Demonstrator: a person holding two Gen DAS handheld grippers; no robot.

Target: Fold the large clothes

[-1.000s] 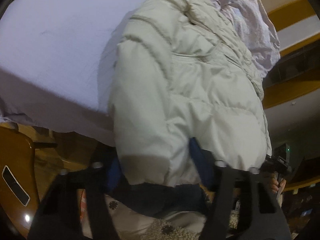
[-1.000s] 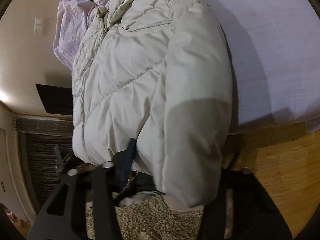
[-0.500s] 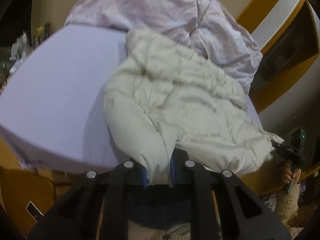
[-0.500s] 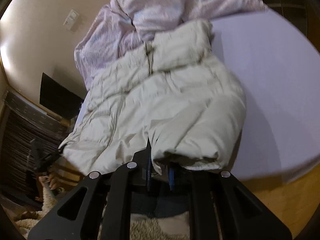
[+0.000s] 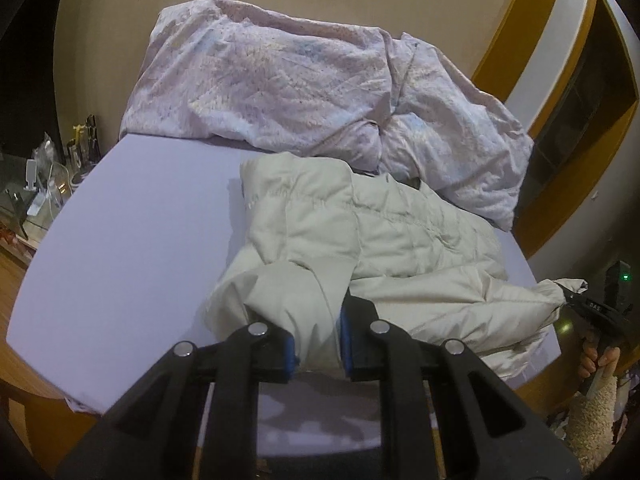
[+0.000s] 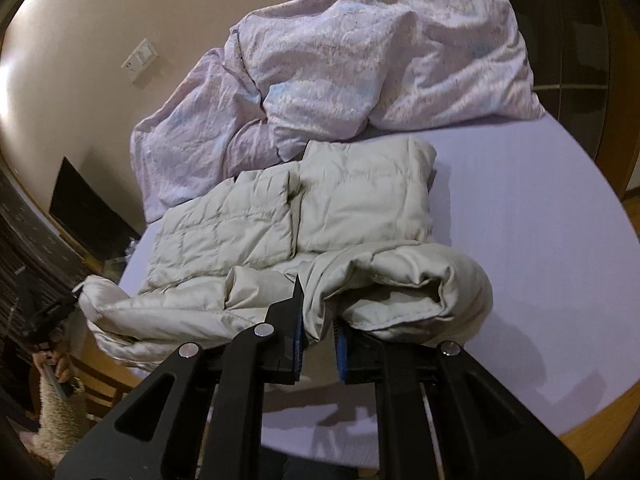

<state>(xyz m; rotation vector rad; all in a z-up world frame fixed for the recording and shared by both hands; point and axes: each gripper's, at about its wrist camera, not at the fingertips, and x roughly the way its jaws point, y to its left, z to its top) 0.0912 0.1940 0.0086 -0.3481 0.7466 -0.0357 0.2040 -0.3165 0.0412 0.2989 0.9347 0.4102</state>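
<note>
A cream puffer jacket lies on the lavender bed sheet, its lower part lifted toward me. My left gripper is shut on the jacket's hem at one corner. My right gripper is shut on the jacket's other hem corner, with a rolled fold bulging to its right. In the left wrist view the right gripper shows at the far right, pinching the fabric. In the right wrist view the left gripper shows at the far left edge.
A crumpled pale lilac duvet is piled at the head of the bed against the wall, touching the jacket's collar. A side table with small items stands left of the bed. Wooden floor lies on the right.
Both grippers have carried the hem up and forward over the bed. The jacket went from hanging down in front of the cameras to lying on the sheet with its lower part lifted.
</note>
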